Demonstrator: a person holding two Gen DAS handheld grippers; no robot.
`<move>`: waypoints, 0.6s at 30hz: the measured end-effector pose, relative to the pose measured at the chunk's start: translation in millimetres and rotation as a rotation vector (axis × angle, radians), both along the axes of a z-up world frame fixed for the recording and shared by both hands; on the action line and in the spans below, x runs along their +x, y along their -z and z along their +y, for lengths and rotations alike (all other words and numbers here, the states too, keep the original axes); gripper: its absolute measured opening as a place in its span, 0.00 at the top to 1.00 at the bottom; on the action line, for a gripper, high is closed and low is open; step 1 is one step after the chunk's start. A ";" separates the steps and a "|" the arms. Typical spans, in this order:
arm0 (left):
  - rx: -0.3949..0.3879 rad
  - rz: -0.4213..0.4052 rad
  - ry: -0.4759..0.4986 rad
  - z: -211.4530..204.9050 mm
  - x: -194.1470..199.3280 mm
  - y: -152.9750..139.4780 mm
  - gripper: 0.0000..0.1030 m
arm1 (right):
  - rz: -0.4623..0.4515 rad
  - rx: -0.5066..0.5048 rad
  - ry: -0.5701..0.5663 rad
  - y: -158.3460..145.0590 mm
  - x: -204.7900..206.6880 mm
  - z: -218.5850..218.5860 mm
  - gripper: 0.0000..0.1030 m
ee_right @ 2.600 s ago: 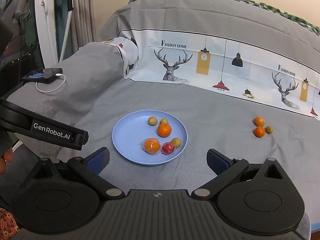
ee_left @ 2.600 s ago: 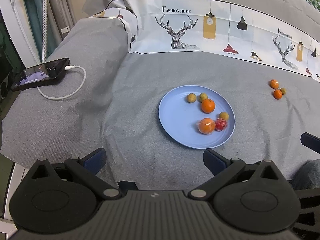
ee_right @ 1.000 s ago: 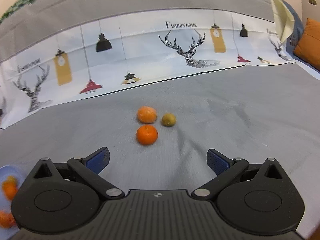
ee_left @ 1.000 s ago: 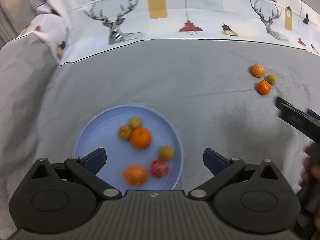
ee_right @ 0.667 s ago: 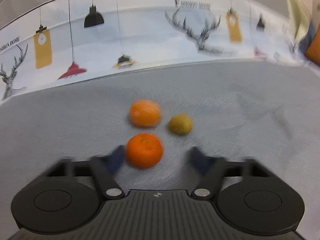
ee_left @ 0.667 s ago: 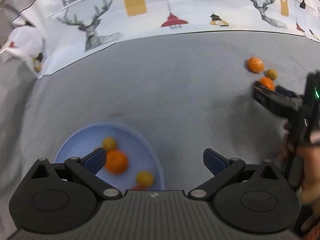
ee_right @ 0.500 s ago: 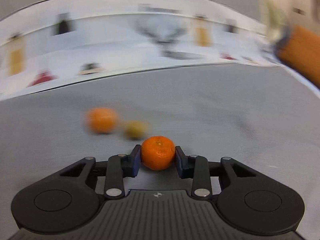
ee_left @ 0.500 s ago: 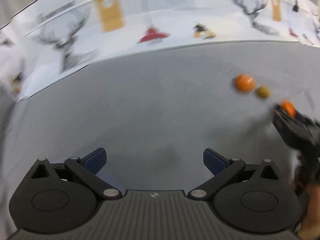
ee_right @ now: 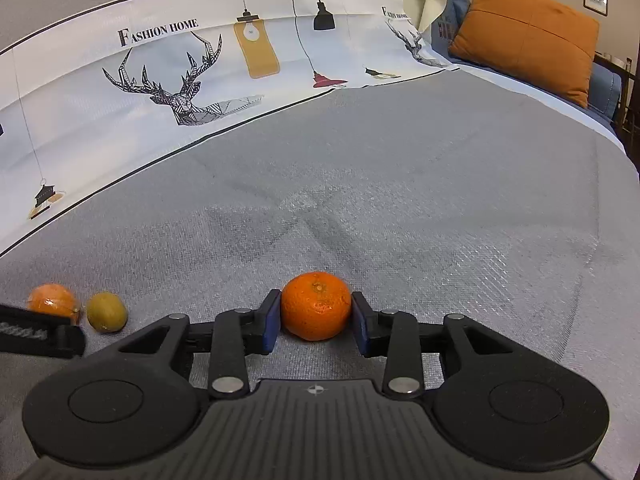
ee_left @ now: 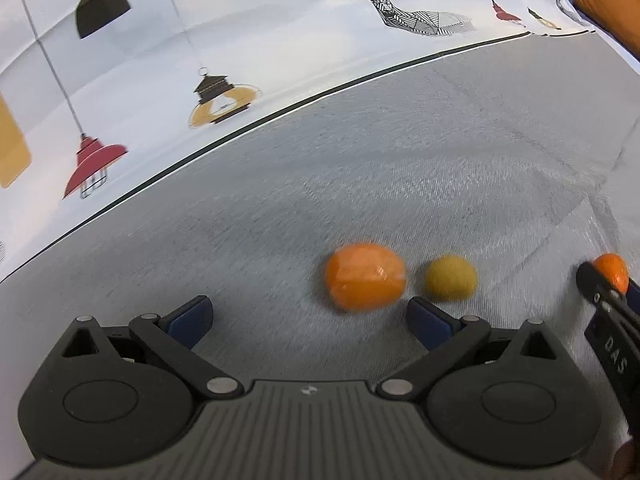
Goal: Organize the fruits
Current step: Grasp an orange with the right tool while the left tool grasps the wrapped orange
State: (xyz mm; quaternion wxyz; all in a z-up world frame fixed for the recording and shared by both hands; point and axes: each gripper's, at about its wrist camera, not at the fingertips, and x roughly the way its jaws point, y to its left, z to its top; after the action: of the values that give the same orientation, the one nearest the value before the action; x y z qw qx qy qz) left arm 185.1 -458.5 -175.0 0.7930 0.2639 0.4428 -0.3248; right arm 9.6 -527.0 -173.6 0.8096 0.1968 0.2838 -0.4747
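Right gripper (ee_right: 316, 320): jaws closed onto a mandarin (ee_right: 316, 306), which is pinched at its left and right sides by the blue pads (ee_right: 272, 320). The fruit is seen low over or on the grey bedcover (ee_right: 400, 200); contact with the cloth cannot be told. Its stem dimple is turned upward; it is slightly flattened, with the wider axis lying across the jaws.

Left gripper (ee_left: 308, 316): jaws spread wide, nothing held.

Wrapped orange fruit (ee_left: 365, 277): lying on the cover just ahead of the left gripper, blurred, long axis running left to right.

Small yellow-green fruit (ee_left: 451, 278): just to its right, nearly touching; roundish.

Printed white band (ee_right: 160, 80): deer and lamp motifs, beyond the fruit.

Orange cushion (ee_right: 528, 40): far right.
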 end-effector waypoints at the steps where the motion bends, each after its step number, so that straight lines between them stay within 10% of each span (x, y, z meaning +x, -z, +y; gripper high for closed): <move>1: 0.000 -0.001 0.002 -1.4 1.0 0.5 0.00 | 0.002 -0.003 -0.001 -0.6 1.9 0.7 0.62; 11: 0.021 -0.024 0.024 -11.0 1.9 -5.0 0.02 | 0.014 -0.027 0.001 1.2 1.0 6.5 0.61; 14: -0.028 -0.023 0.044 -7.5 0.9 -12.7 0.58 | 0.020 -0.035 -0.002 1.2 2.0 7.2 0.61; 18: -0.076 -0.031 0.047 11.1 -9.8 -27.1 0.58 | 0.030 -0.048 -0.003 1.1 4.3 8.9 0.62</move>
State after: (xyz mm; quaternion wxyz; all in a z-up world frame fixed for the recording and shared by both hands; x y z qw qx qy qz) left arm 175.2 -447.4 -147.9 0.8012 0.2488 0.4115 -0.3561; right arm 13.9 -518.1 -174.7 0.8104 0.1699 0.2847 -0.4830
